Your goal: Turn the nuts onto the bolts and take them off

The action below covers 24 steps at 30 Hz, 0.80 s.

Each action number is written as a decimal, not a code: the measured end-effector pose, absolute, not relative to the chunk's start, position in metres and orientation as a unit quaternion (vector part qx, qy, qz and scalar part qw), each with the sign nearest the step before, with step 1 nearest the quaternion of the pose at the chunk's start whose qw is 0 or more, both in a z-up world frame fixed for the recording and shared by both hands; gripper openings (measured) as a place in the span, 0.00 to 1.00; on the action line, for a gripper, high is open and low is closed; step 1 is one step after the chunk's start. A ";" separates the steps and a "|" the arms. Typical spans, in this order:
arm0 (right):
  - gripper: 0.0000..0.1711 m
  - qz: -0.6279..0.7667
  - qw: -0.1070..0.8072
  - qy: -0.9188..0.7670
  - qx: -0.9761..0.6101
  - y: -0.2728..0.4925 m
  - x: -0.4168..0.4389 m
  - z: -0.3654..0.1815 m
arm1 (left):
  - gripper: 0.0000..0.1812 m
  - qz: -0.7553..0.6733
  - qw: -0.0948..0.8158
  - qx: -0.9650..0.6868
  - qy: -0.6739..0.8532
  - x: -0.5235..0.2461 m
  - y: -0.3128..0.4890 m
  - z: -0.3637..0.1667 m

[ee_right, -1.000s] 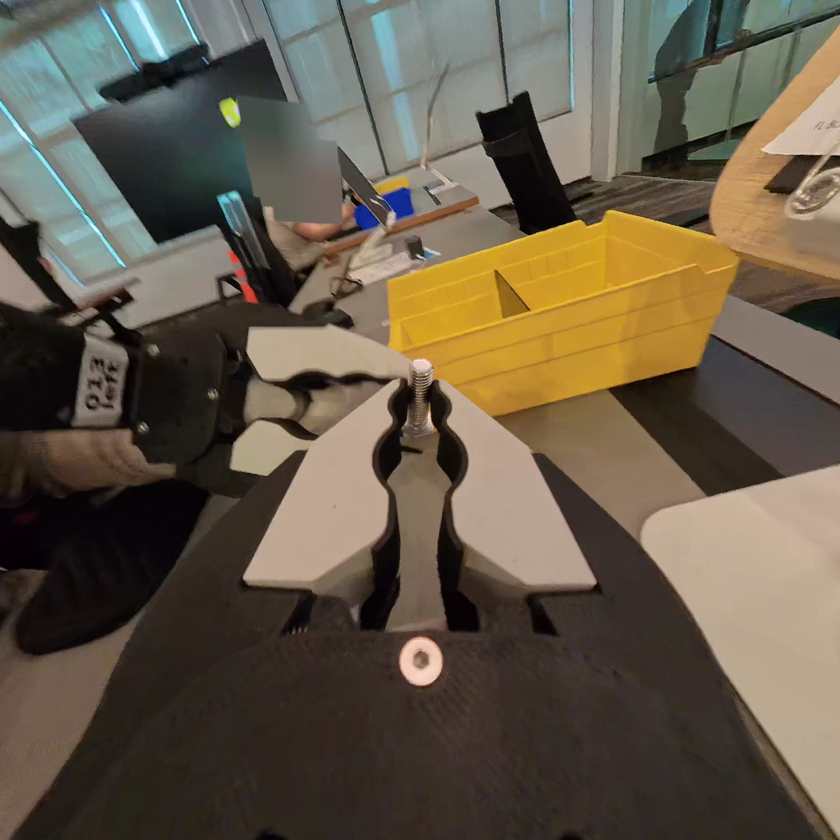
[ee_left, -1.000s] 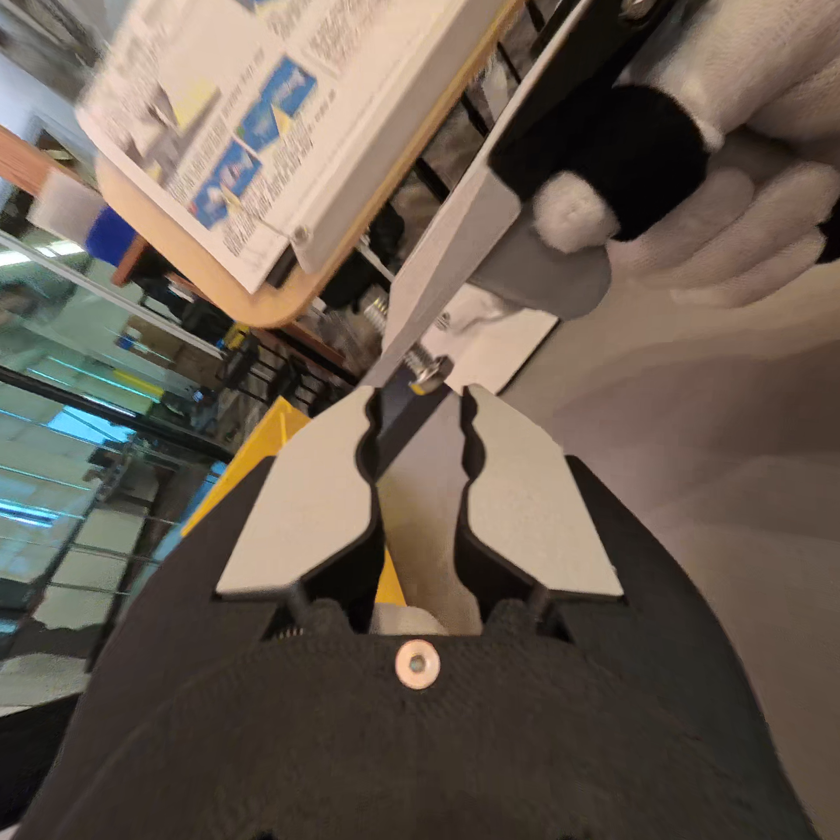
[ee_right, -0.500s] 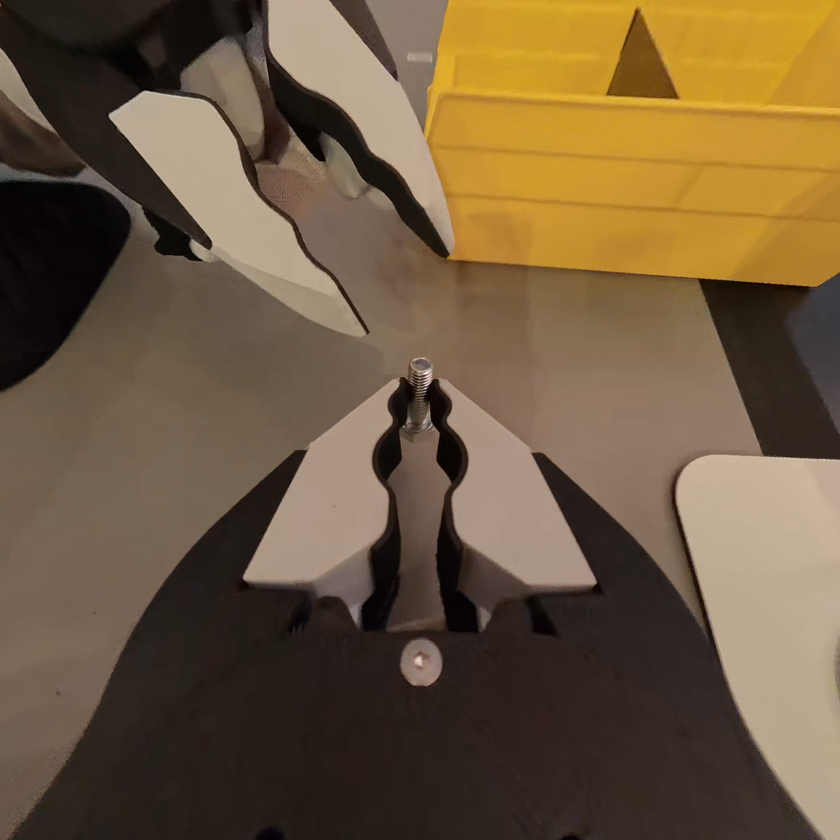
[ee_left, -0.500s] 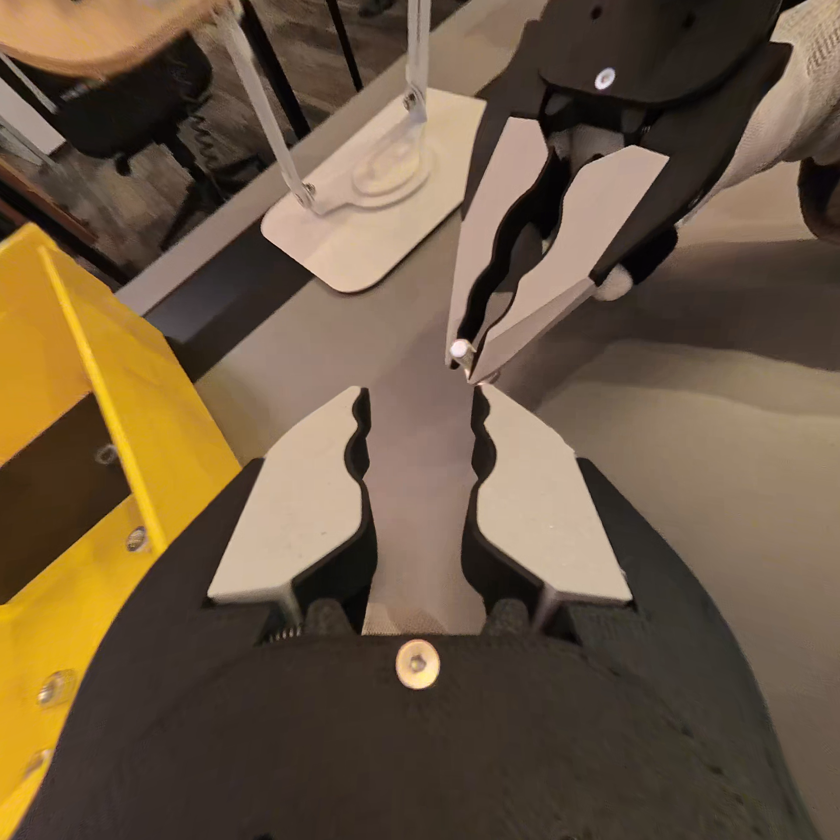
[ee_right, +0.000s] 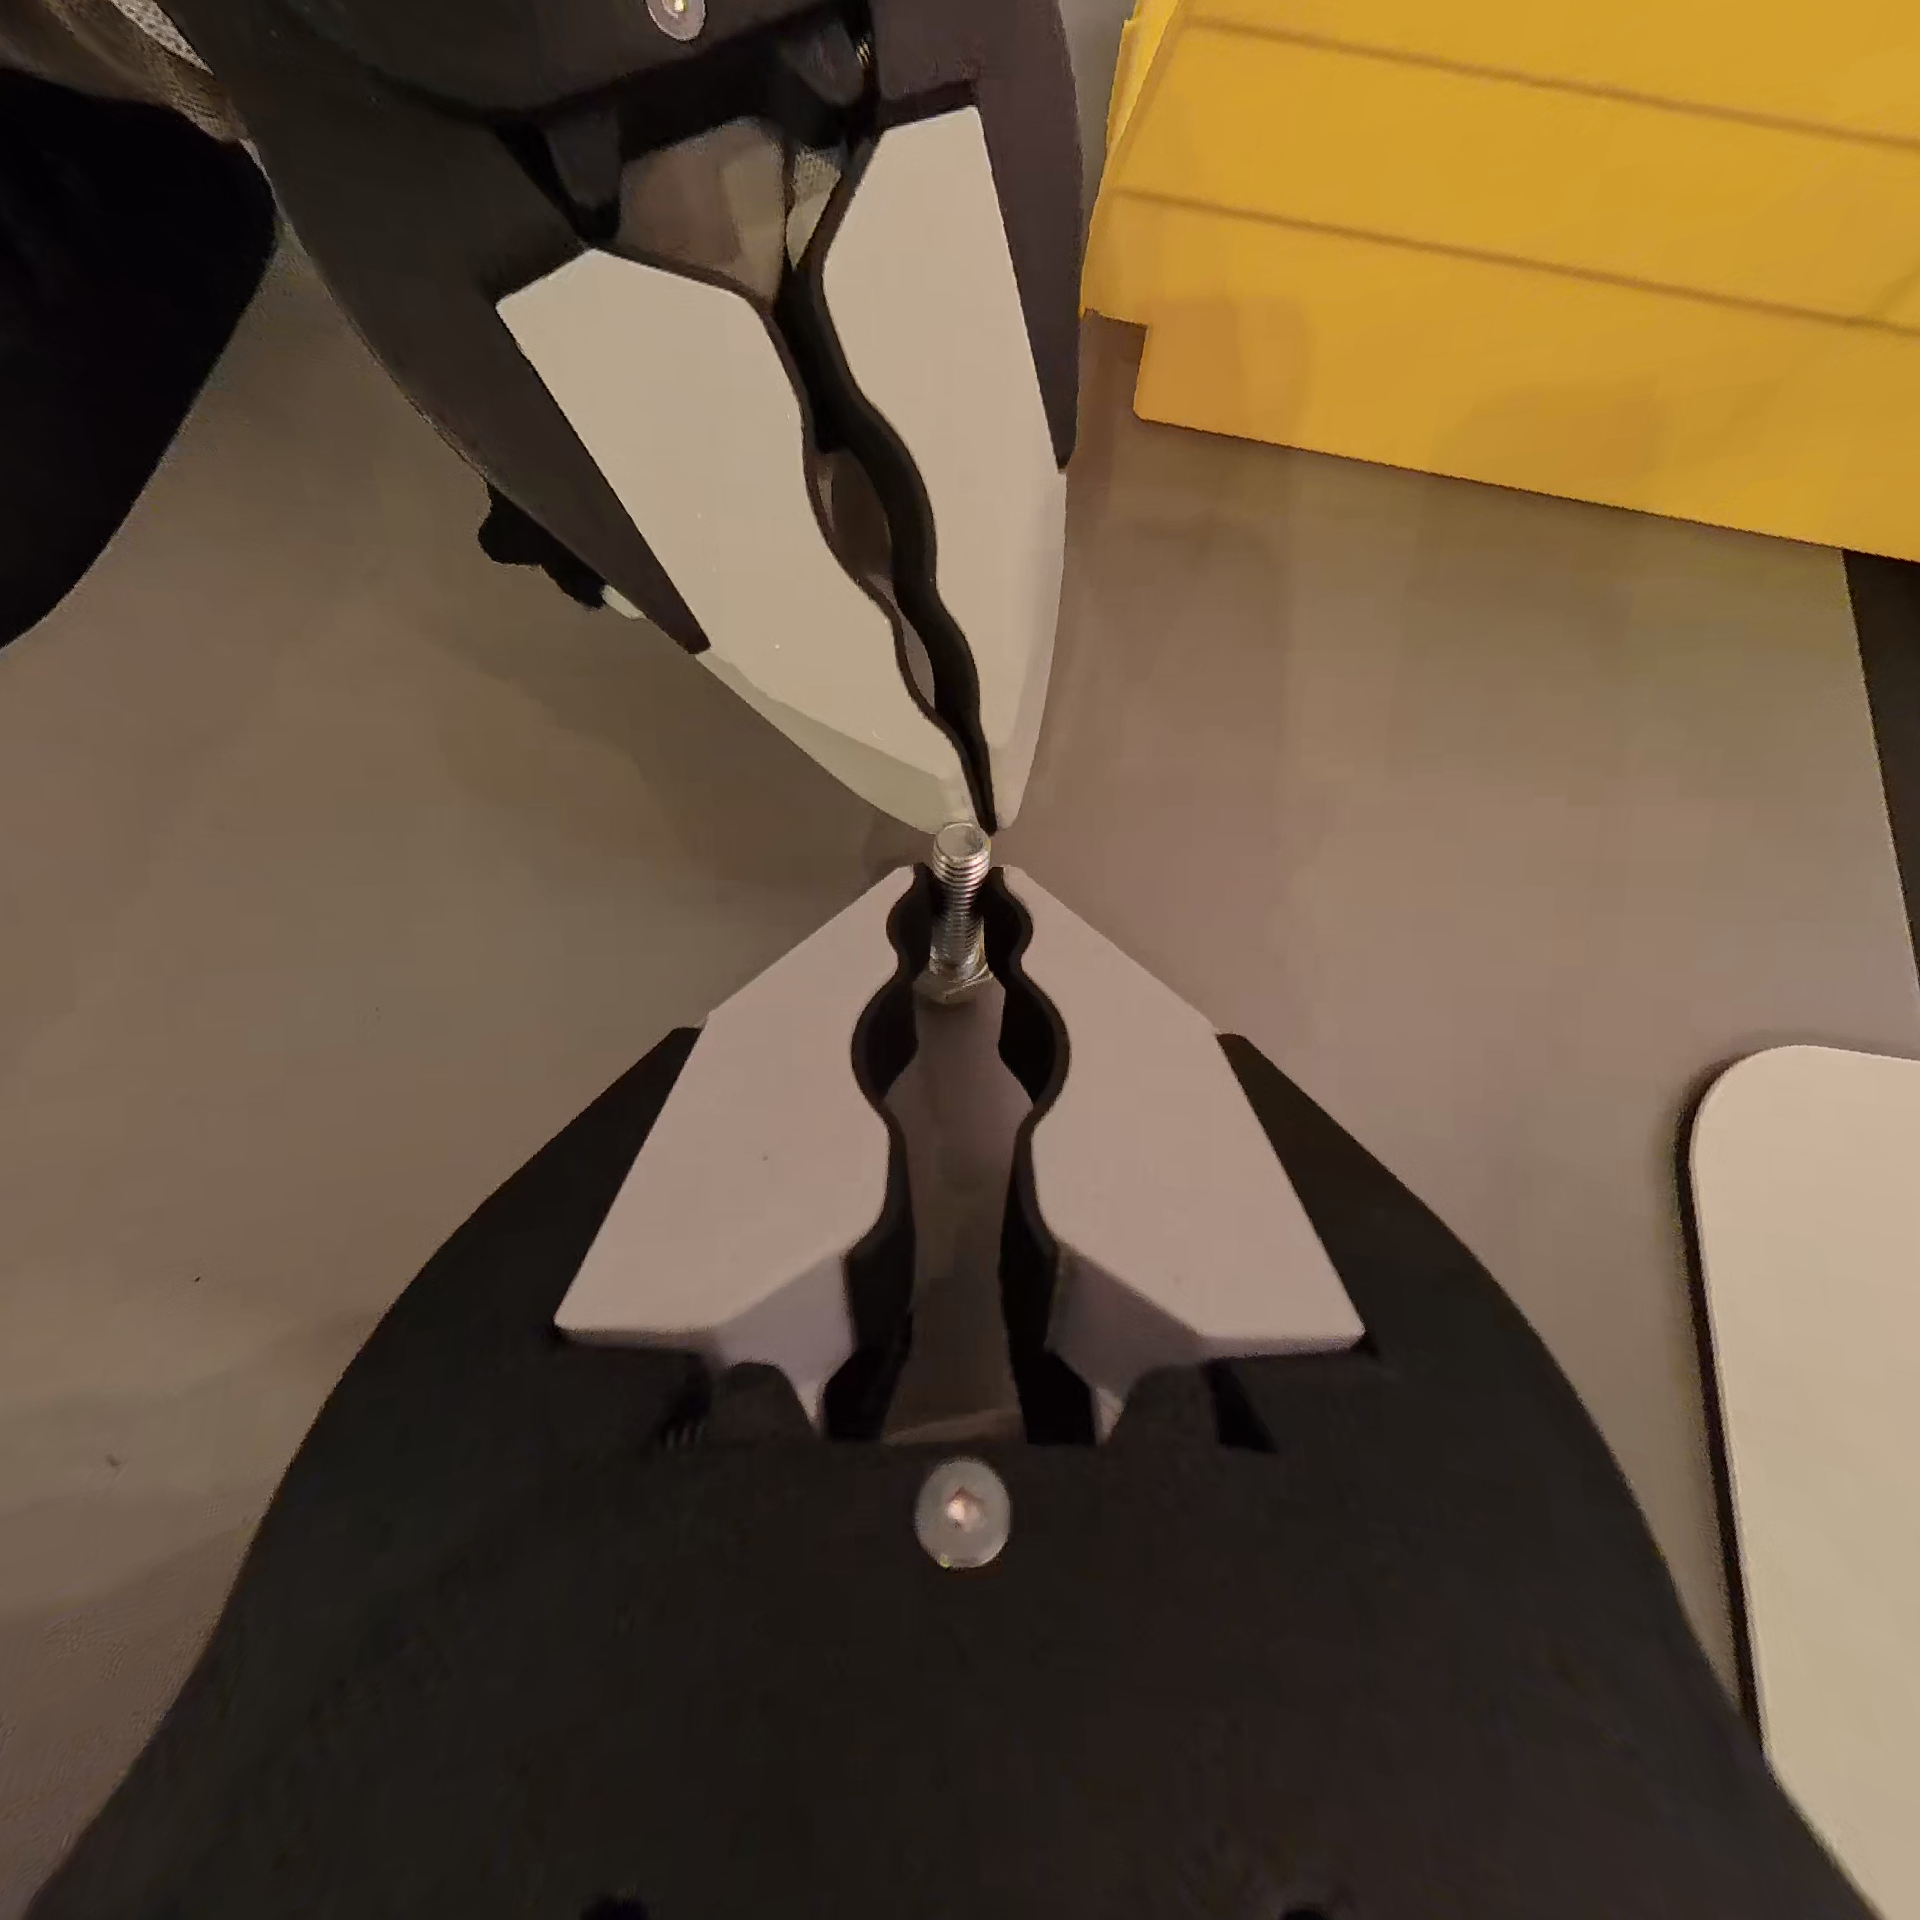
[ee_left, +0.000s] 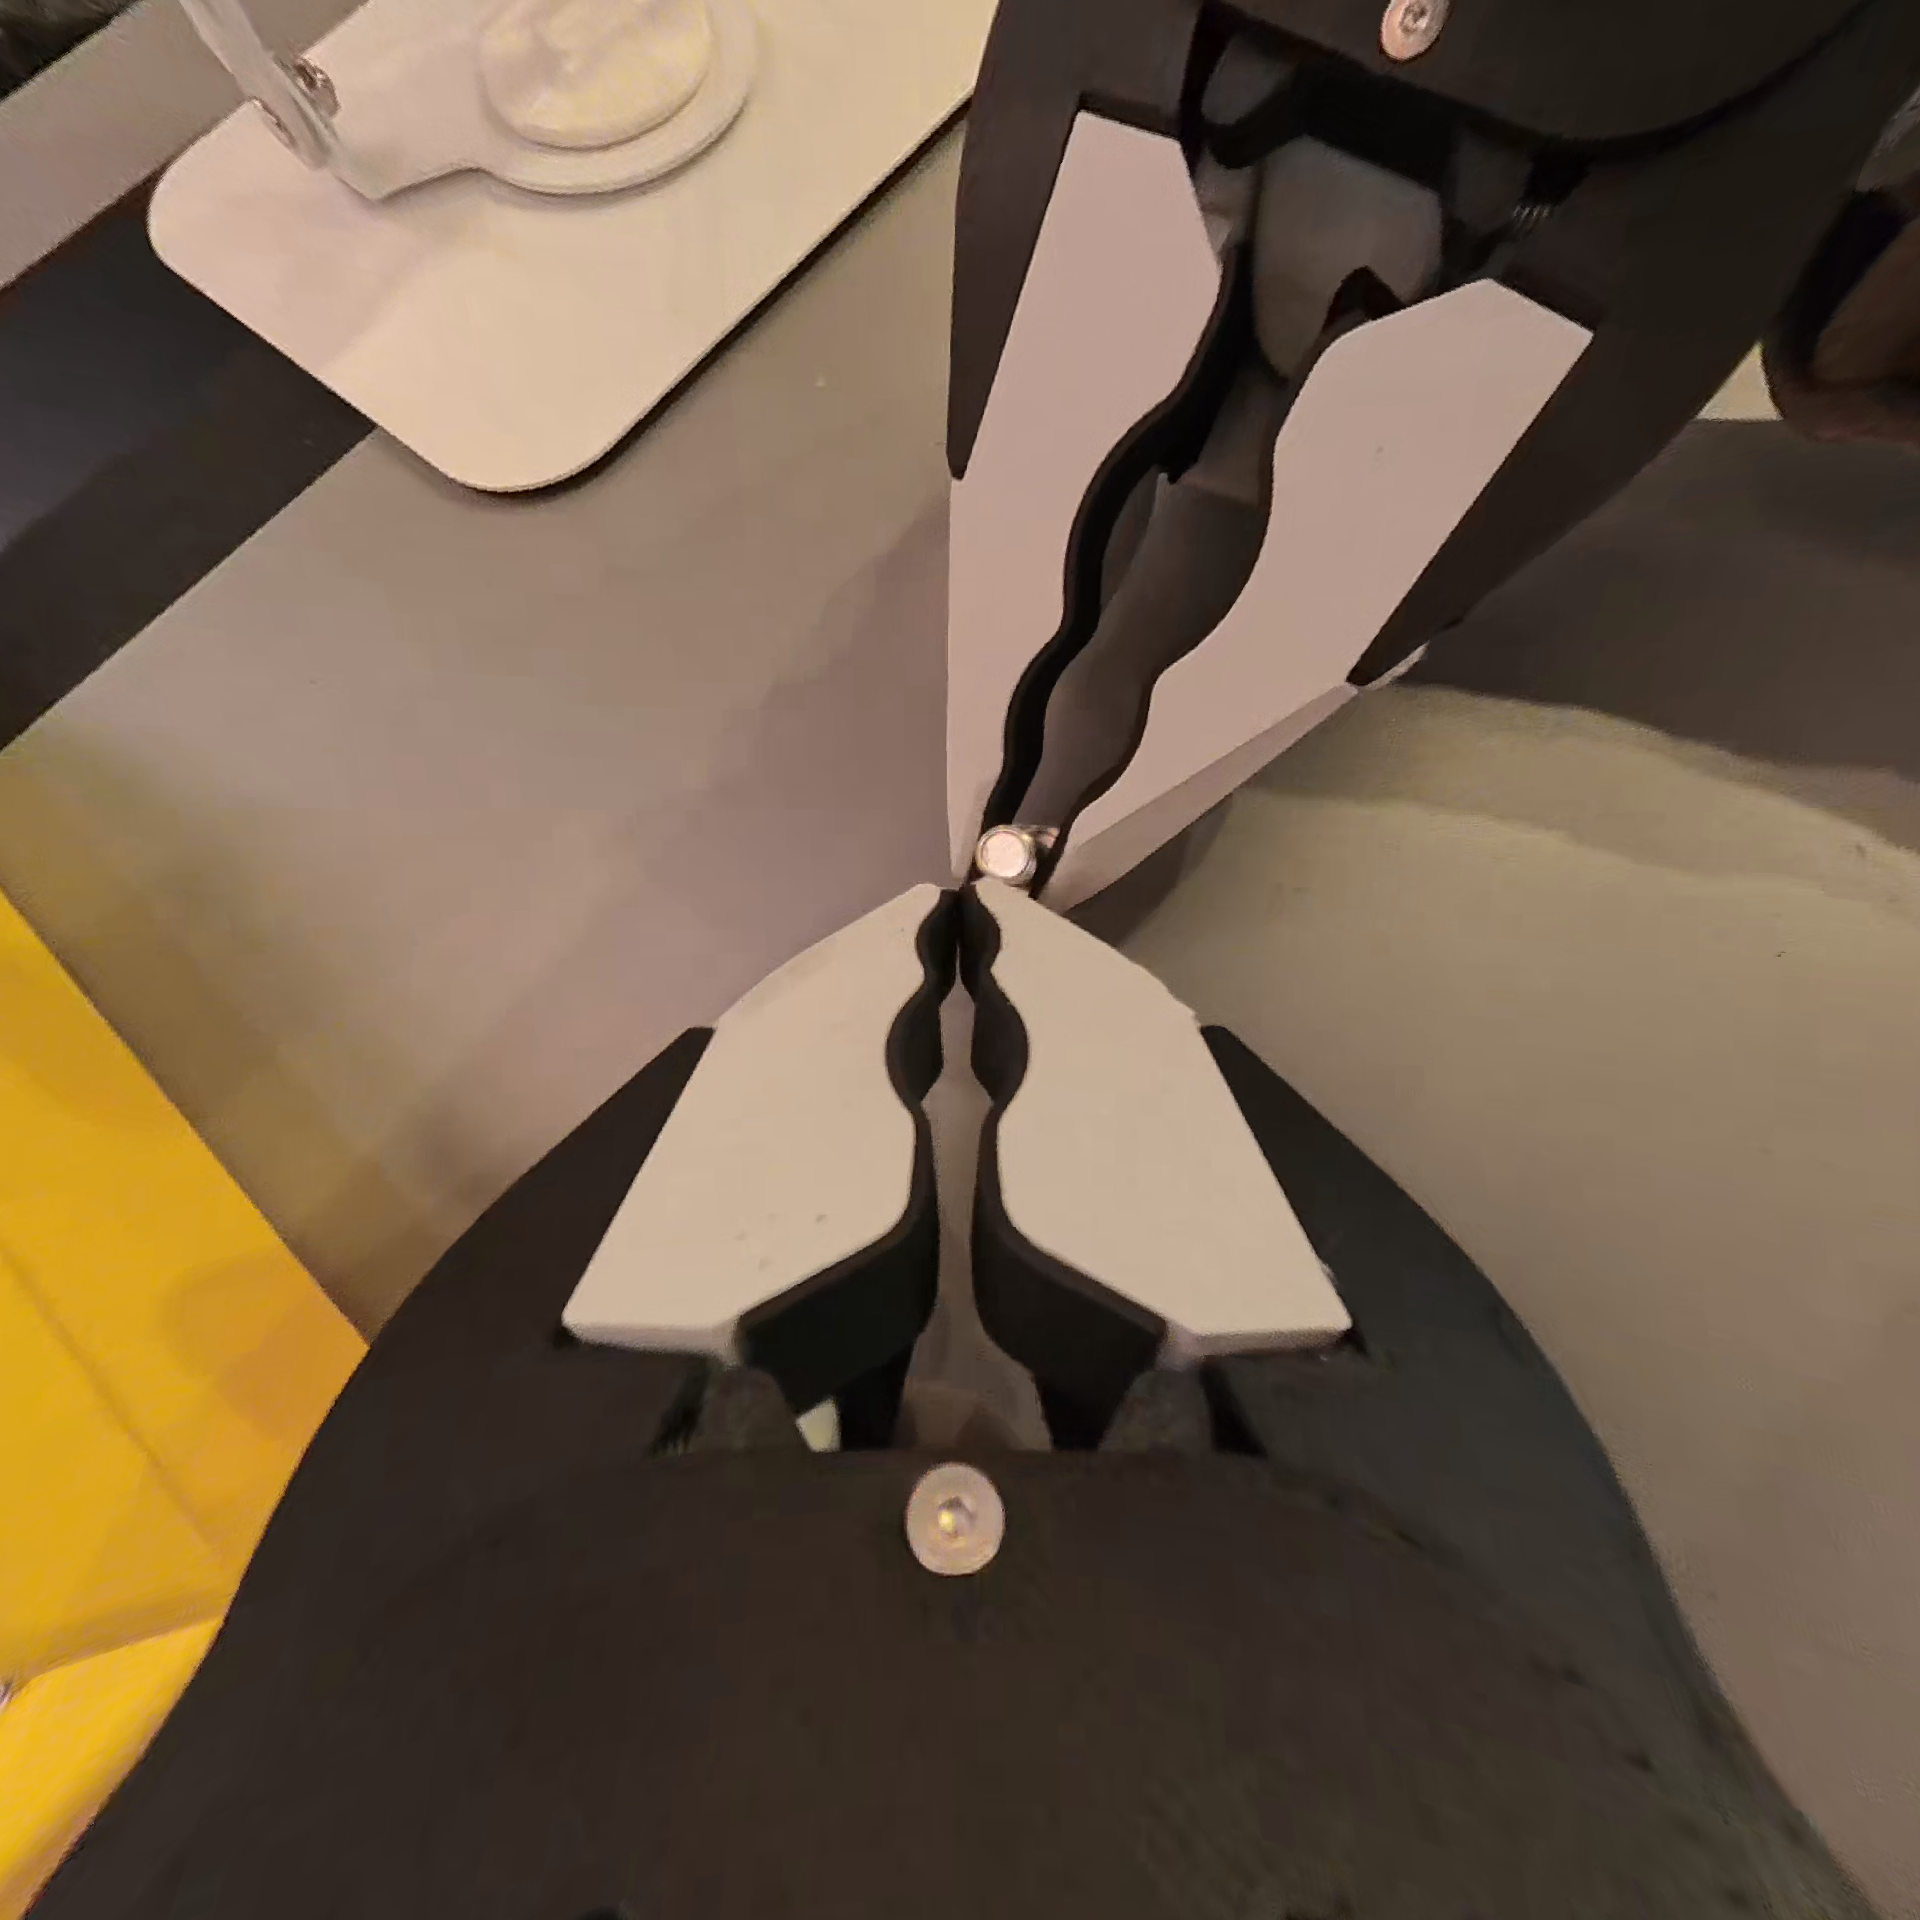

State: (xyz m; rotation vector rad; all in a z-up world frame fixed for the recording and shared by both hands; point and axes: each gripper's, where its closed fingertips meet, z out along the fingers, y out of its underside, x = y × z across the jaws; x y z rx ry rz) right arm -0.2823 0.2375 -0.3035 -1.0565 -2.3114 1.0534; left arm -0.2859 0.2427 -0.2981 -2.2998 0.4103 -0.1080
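My right gripper [ee_right: 954,896] is shut on a small silver bolt [ee_right: 956,904]. The threaded end points forward out of the tips. A hex piece [ee_right: 951,982] sits on the shank between the fingers; I cannot tell if it is the head or a nut. My left gripper [ee_left: 958,896] is shut, with nothing visible between its tips. It faces the right gripper [ee_left: 1023,831] tip to tip, just touching the bolt's end [ee_left: 1006,854]. In the right wrist view the left gripper [ee_right: 977,821] comes down from the top.
A yellow bin stands at the left of the left wrist view [ee_left: 104,1299] and the top right of the right wrist view [ee_right: 1507,260]. A white base plate [ee_left: 499,291] with a clear plastic stand [ee_left: 582,114] lies behind. Both grippers hover over the grey table [ee_right: 312,935].
My left gripper has shut from open and moved up to the bolt's end. Both views have tilted down towards the table. The right gripper still holds the bolt.
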 end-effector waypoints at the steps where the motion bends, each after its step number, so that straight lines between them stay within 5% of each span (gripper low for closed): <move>1: 0.05 0.371 0.194 -0.826 -0.377 0.239 -0.281 -0.304 | 0.00 -0.047 0.392 -0.904 0.162 -0.284 0.244 -0.298; 10: 0.05 0.345 0.184 -0.839 -0.380 0.241 -0.276 -0.311 | 0.05 -0.014 0.401 -0.902 0.161 -0.284 0.247 -0.284; 16: 0.14 0.352 0.182 -0.834 -0.385 0.241 -0.276 -0.310 | 0.10 0.102 0.453 -0.879 0.106 -0.366 0.220 -0.200; 24: 0.15 0.365 0.179 -0.830 -0.381 0.240 -0.273 -0.304 | 0.14 0.132 0.266 -0.950 0.097 -0.501 0.220 -0.241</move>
